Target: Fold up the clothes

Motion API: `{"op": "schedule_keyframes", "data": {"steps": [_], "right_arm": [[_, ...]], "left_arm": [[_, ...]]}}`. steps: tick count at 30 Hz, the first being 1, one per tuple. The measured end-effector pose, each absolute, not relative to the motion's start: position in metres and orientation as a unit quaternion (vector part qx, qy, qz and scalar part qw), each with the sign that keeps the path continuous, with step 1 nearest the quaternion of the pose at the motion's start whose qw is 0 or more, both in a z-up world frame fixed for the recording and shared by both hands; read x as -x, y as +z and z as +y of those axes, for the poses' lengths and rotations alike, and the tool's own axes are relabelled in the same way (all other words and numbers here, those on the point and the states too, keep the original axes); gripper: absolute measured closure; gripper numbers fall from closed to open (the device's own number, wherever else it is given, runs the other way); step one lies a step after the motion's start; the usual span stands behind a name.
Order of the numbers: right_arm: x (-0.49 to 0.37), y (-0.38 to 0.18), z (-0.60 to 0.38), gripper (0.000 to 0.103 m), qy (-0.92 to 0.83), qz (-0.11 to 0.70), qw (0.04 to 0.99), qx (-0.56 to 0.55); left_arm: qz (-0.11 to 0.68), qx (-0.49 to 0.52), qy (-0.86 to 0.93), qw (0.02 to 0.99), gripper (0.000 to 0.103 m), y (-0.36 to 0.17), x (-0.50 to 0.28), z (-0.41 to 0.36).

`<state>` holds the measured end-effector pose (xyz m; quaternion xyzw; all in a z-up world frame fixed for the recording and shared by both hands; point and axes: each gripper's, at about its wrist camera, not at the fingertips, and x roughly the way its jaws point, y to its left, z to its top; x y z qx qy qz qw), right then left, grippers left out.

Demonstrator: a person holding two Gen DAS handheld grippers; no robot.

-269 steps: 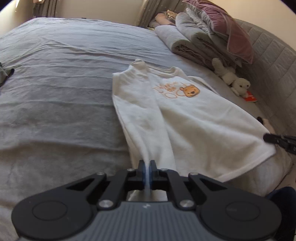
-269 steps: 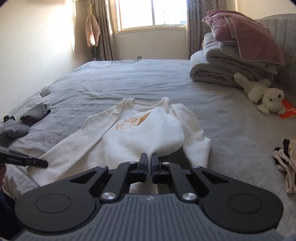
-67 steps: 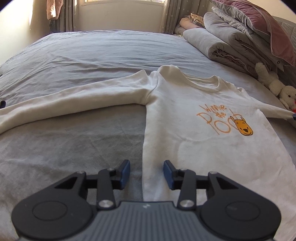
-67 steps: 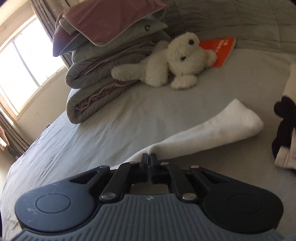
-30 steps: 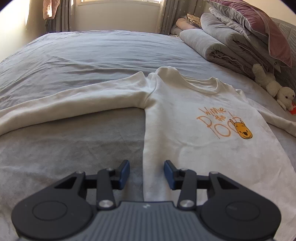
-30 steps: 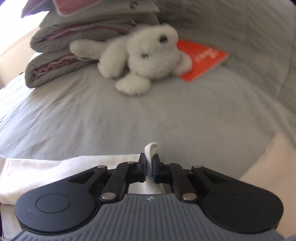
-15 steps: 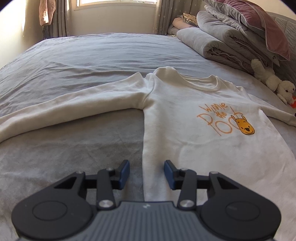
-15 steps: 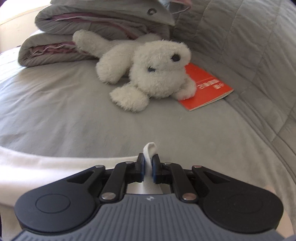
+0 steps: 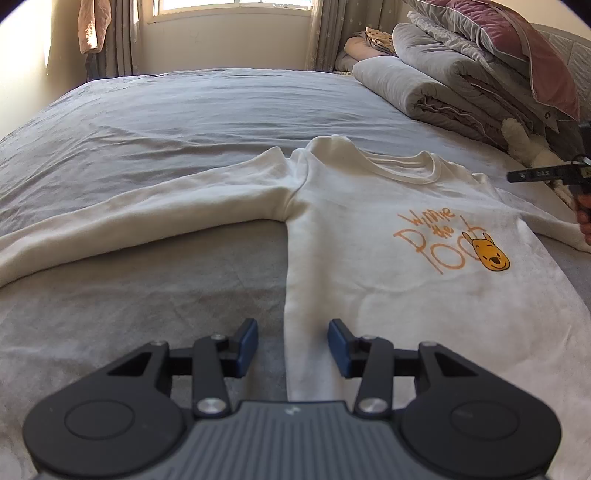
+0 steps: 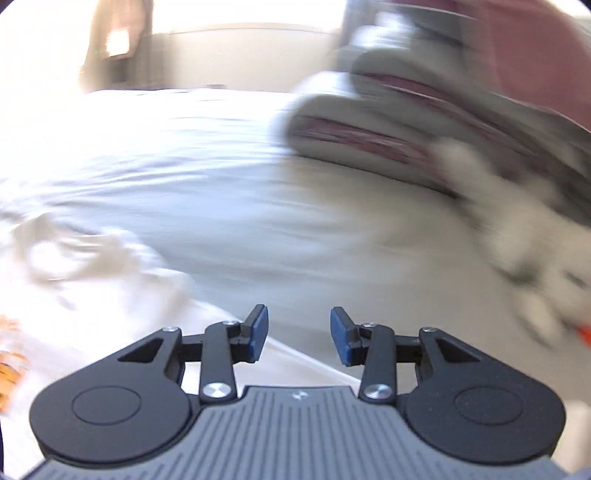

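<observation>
A cream long-sleeved sweatshirt [image 9: 388, 236] with an orange bear print lies face up on the grey bed [image 9: 166, 122], both sleeves spread out. My left gripper [image 9: 293, 347] is open and empty, hovering over the shirt's lower left side edge. My right gripper [image 10: 298, 332] is open and empty; its view is motion-blurred, with the shirt [image 10: 92, 280] at lower left. The right gripper also shows at the far right of the left wrist view [image 9: 546, 173], above the right sleeve.
Folded grey and pink quilts [image 9: 461, 81] are stacked at the right head of the bed, with a white plush toy [image 9: 528, 147] beside them. A window and curtains [image 9: 229, 22] are behind the bed. An orange item [image 10: 585, 334] lies by the toy.
My right gripper has let go of the sleeve cuff, opened, and swung left quickly. My left gripper stays open over the shirt's side, almost still.
</observation>
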<state>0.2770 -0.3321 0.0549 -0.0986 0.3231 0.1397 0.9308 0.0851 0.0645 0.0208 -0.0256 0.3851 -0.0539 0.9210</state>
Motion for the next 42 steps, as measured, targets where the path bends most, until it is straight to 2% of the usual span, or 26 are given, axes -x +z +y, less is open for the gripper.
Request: {"op": "schedule_keyframes", "data": {"steps": [5, 8, 9, 12, 15, 18, 20, 21, 22, 25, 26, 27, 29, 30, 33, 37, 39, 42], "right_arm": [[-0.307, 0.052, -0.261, 0.061, 0.204, 0.315, 0.914, 0.153], [-0.327, 0.041, -0.245, 0.061, 0.228, 0.364, 0.890, 0.151], [-0.331, 0.035, -0.240, 0.066, 0.234, 0.380, 0.881, 0.156], [-0.331, 0.032, -0.229, 0.093, 0.227, 0.371, 0.881, 0.188], [-0.325, 0.046, -0.228, 0.093, 0.214, 0.322, 0.903, 0.188], [-0.326, 0.032, -0.222, 0.093, 0.197, 0.317, 0.904, 0.207], [-0.327, 0.014, -0.218, 0.079, 0.169, 0.314, 0.904, 0.234], [-0.325, 0.012, -0.218, 0.053, 0.147, 0.300, 0.911, 0.242], [-0.325, 0.013, -0.219, 0.038, 0.131, 0.291, 0.916, 0.245], [-0.323, 0.036, -0.240, 0.037, 0.116, 0.279, 0.928, 0.219], [-0.317, 0.046, -0.250, 0.039, 0.106, 0.265, 0.937, 0.201], [-0.310, 0.056, -0.259, 0.047, 0.097, 0.253, 0.945, 0.181], [-0.297, 0.073, -0.278, 0.053, 0.089, 0.236, 0.958, 0.139], [-0.291, 0.078, -0.287, 0.060, 0.098, 0.238, 0.959, 0.116], [-0.277, 0.079, -0.305, 0.101, 0.127, 0.268, 0.953, 0.068], [-0.268, 0.035, -0.299, 0.103, 0.146, 0.354, 0.920, 0.090], [-0.259, 0.015, -0.295, 0.103, 0.143, 0.337, 0.921, 0.129], [-0.252, 0.016, -0.312, 0.103, 0.115, 0.320, 0.928, 0.152]], "left_arm": [[0.388, 0.031, -0.059, 0.919, 0.059, 0.022, -0.084, 0.066], [0.388, 0.027, -0.061, 0.919, 0.059, 0.022, -0.084, 0.065], [0.388, 0.027, -0.062, 0.919, 0.059, 0.022, -0.084, 0.065], [0.388, 0.028, -0.062, 0.919, 0.059, 0.023, -0.084, 0.066], [0.389, 0.032, -0.061, 0.919, 0.059, 0.023, -0.084, 0.066], [0.388, 0.030, -0.060, 0.919, 0.059, 0.023, -0.083, 0.065], [0.387, 0.029, -0.059, 0.920, 0.059, 0.023, -0.083, 0.065], [0.388, 0.029, -0.059, 0.920, 0.059, 0.023, -0.083, 0.065], [0.388, 0.030, -0.059, 0.919, 0.059, 0.023, -0.083, 0.065], [0.388, 0.031, -0.058, 0.919, 0.059, 0.024, -0.084, 0.066], [0.389, 0.034, -0.057, 0.919, 0.059, 0.024, -0.084, 0.067], [0.390, 0.036, -0.056, 0.918, 0.059, 0.024, -0.084, 0.068], [0.390, 0.040, -0.054, 0.918, 0.059, 0.024, -0.085, 0.069], [0.390, 0.040, -0.053, 0.918, 0.059, 0.024, -0.085, 0.070], [0.388, 0.035, -0.050, 0.920, 0.058, 0.024, -0.085, 0.067], [0.385, 0.030, -0.048, 0.921, 0.058, 0.023, -0.084, 0.066], [0.384, 0.027, -0.049, 0.922, 0.058, 0.023, -0.084, 0.066], [0.384, 0.022, -0.049, 0.922, 0.058, 0.023, -0.084, 0.064]]}}
